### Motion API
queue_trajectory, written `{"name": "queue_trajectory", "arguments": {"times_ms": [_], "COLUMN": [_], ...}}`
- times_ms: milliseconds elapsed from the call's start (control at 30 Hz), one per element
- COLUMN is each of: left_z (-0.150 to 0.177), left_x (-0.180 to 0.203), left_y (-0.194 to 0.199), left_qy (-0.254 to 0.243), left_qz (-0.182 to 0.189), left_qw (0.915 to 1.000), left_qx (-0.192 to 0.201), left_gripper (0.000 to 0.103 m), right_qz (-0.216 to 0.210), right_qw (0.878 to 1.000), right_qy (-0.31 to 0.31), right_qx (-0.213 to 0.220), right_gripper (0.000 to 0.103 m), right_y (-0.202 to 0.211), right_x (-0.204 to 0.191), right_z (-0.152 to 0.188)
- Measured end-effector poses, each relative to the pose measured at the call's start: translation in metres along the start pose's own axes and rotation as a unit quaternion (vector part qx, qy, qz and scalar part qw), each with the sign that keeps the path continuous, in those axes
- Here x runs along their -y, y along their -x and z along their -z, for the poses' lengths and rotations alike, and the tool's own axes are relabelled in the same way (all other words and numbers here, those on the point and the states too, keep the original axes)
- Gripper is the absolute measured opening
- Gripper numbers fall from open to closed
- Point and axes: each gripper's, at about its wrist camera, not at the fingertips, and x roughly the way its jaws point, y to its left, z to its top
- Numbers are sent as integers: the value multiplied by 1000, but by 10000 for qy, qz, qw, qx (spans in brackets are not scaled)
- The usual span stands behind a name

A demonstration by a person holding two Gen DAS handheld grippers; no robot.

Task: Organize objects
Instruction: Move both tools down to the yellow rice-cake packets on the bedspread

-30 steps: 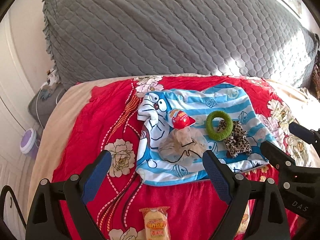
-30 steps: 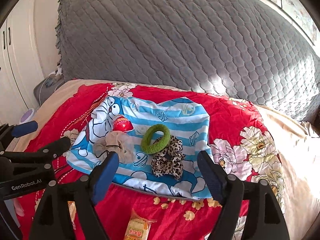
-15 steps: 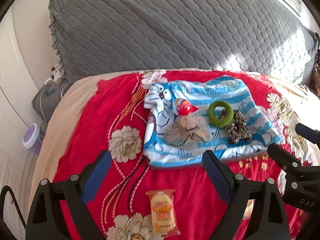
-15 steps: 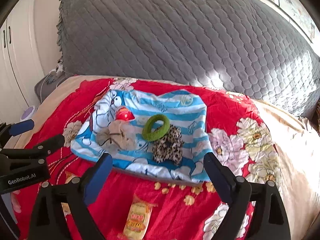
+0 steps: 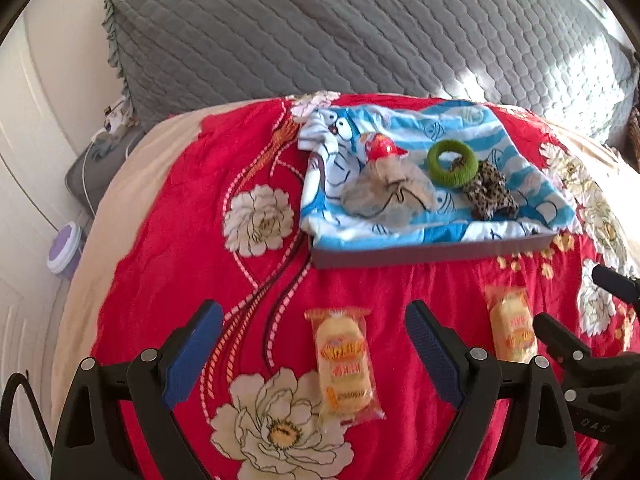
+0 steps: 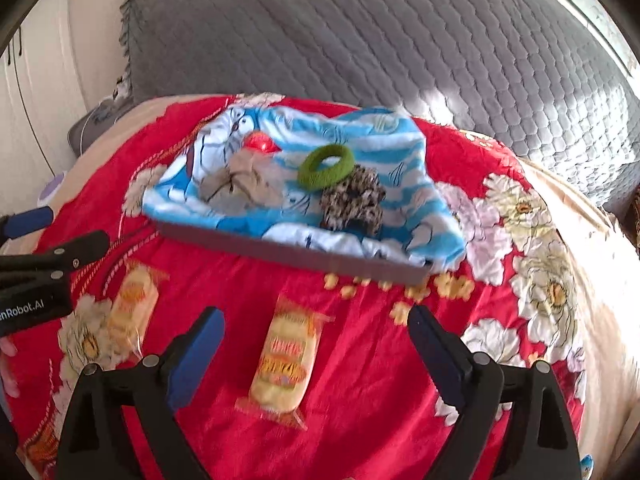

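Observation:
A flat grey tray [image 5: 432, 254] covered by a blue striped cartoon cloth [image 5: 472, 132] lies on the red floral bedspread. On it sit a red-capped toy [image 5: 382, 148], a beige scrunchie [image 5: 390, 194], a green ring scrunchie [image 5: 452, 162] and a leopard scrunchie [image 5: 490, 196]. Two wrapped yellow snack cakes lie in front of the tray: one [image 5: 344, 360] between my left gripper's fingers, one [image 5: 512, 328] to its right. My left gripper [image 5: 316, 348] is open above the first cake. My right gripper [image 6: 316, 352] is open over the other cake [image 6: 286, 364]. The tray also shows in the right wrist view [image 6: 288, 256].
A large grey quilted pillow [image 5: 360, 32] stands behind the tray. The bed's left edge drops to a grey bag [image 5: 92, 168] and a purple-lidded container [image 5: 64, 248] on the floor. A white door [image 5: 24, 120] is at the left.
Both grippers have pulled back from the tray toward the bed's near edge. Both snack cakes have come into view in front of the tray. Both grippers stay open.

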Motion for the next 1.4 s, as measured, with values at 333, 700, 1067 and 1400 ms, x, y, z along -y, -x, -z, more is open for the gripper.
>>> {"name": "queue_trajectory", "arguments": {"times_ms": [333,700,1067,1400], "left_z": [30,45,49,51], "left_x": [2,3,0,3], "left_y": [-22,-52,-73,-89], "left_qy": [-19,112,252,238], "left_qz": [-2,90,101,141], "left_qw": [9996,9983,9973,9960], "left_qx": [-281,-563,-688,-850], "left_gripper": [93,93,93,93], "right_qz": [129,210,186,179], "right_qw": [9997,9990,9986,9976], "right_qy": [-26,-109,-194,-270], "right_qx": [-197,-374,-463,-617], "right_gripper": [93,93,87,75], "right_y": [-14,-35,-53,-70], "right_x": [-11,-11,-11,-8], "right_z": [26,34,32,35]}}
